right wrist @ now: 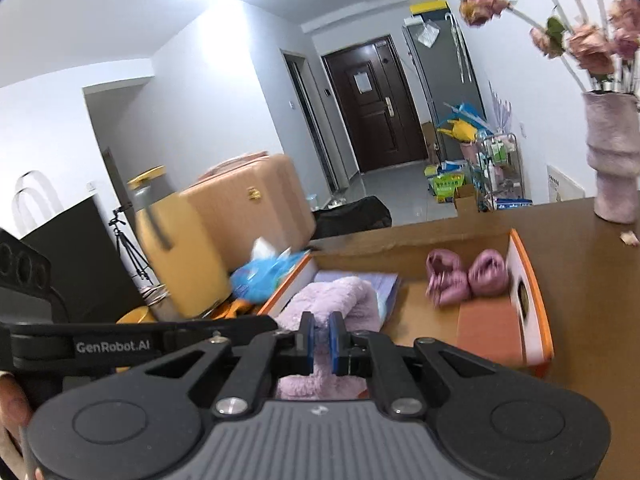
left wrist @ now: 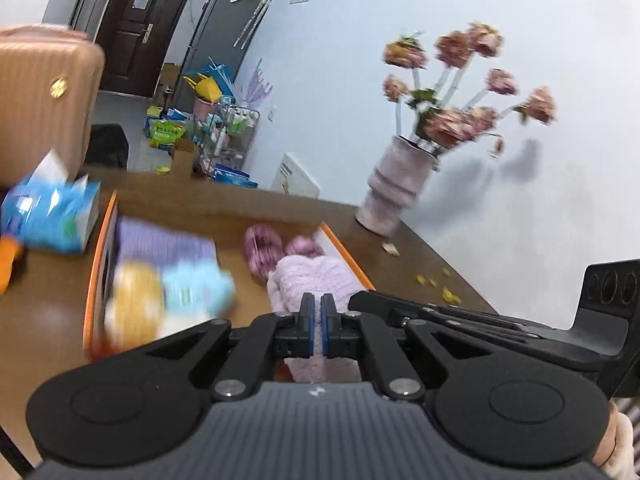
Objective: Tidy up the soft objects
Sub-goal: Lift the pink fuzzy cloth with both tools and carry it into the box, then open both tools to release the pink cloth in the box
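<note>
A fluffy lilac cloth (left wrist: 316, 280) hangs between both grippers over an open orange-edged cardboard box (left wrist: 94, 280). My left gripper (left wrist: 317, 320) is shut on one end of the cloth. My right gripper (right wrist: 322, 338) is shut on the other end of the cloth (right wrist: 340, 300). Inside the box lie a pair of pink knitted slippers (left wrist: 264, 248), a folded lavender cloth (left wrist: 168, 244) and a blurred yellow and blue plush toy (left wrist: 168, 296). The slippers (right wrist: 466, 276) and box wall (right wrist: 532, 300) also show in the right wrist view.
A blue tissue pack (left wrist: 52, 212) sits left of the box on the brown table (left wrist: 420, 256). A pink vase of flowers (left wrist: 396, 188) stands at the back right. A peach suitcase (right wrist: 256, 208) and a yellow bottle (right wrist: 180, 252) stand beyond the table's left side.
</note>
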The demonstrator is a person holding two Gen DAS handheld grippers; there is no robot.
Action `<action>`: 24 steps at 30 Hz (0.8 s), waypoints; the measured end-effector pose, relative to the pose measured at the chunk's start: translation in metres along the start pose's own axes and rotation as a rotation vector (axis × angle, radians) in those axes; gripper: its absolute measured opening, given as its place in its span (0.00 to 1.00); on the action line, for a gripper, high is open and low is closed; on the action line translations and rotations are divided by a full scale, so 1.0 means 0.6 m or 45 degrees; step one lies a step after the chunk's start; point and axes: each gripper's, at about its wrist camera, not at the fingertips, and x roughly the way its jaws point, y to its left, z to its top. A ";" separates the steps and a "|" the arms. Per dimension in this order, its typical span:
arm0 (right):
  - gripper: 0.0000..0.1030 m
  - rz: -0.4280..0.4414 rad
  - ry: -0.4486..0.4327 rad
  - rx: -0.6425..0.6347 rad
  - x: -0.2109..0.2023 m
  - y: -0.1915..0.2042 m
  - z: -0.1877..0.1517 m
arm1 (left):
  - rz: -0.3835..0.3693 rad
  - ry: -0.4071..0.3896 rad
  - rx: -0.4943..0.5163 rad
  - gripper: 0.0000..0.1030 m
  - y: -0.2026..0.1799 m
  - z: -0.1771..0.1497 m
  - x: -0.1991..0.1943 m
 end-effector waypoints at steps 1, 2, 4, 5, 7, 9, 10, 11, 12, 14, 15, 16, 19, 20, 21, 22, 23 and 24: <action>0.07 -0.004 0.008 0.011 0.030 -0.016 0.023 | 0.018 0.011 0.001 0.03 0.010 0.022 0.029; 0.07 -0.009 0.028 0.001 0.060 -0.028 0.042 | 0.039 0.027 0.003 0.03 0.021 0.042 0.061; 0.07 -0.041 0.063 -0.013 0.125 -0.056 0.077 | 0.065 0.062 0.015 0.03 0.046 0.074 0.125; 0.07 -0.056 0.098 -0.029 0.159 -0.070 0.090 | 0.101 0.084 0.011 0.03 0.059 0.084 0.158; 0.08 -0.071 0.200 -0.019 0.233 -0.106 0.106 | 0.144 0.179 -0.020 0.04 0.087 0.094 0.225; 0.16 -0.098 0.325 0.025 0.301 -0.143 0.108 | 0.207 0.246 -0.040 0.04 0.115 0.092 0.282; 0.17 -0.131 0.399 0.072 0.331 -0.163 0.105 | 0.224 0.290 -0.036 0.05 0.124 0.089 0.302; 0.17 -0.178 0.430 0.107 0.346 -0.176 0.103 | 0.248 0.330 -0.034 0.05 0.131 0.085 0.316; 0.16 -0.193 0.433 0.101 0.354 -0.180 0.098 | 0.275 0.337 -0.016 0.06 0.134 0.079 0.322; 0.17 -0.186 0.451 0.061 0.359 -0.177 0.094 | 0.303 0.293 0.035 0.12 0.134 0.073 0.315; 0.17 -0.188 0.452 0.049 0.359 -0.175 0.095 | 0.321 0.280 0.041 0.15 0.133 0.072 0.313; 0.18 -0.190 0.449 0.036 0.359 -0.173 0.097 | 0.330 0.278 0.035 0.21 0.133 0.072 0.309; 0.25 -0.206 0.423 0.033 0.341 -0.164 0.107 | 0.326 0.286 0.018 0.27 0.128 0.077 0.288; 0.25 -0.207 0.410 0.030 0.327 -0.160 0.111 | 0.334 0.273 0.029 0.29 0.124 0.078 0.274; 0.26 -0.207 0.401 0.021 0.313 -0.154 0.113 | 0.345 0.252 0.051 0.30 0.121 0.079 0.255; 0.29 -0.206 0.392 0.005 0.297 -0.147 0.118 | 0.357 0.232 0.074 0.35 0.117 0.086 0.243; 0.31 -0.212 0.376 -0.009 0.277 -0.142 0.123 | 0.368 0.210 0.101 0.40 0.111 0.090 0.224; 0.34 -0.221 0.359 -0.021 0.257 -0.138 0.129 | 0.383 0.184 0.131 0.42 0.103 0.090 0.199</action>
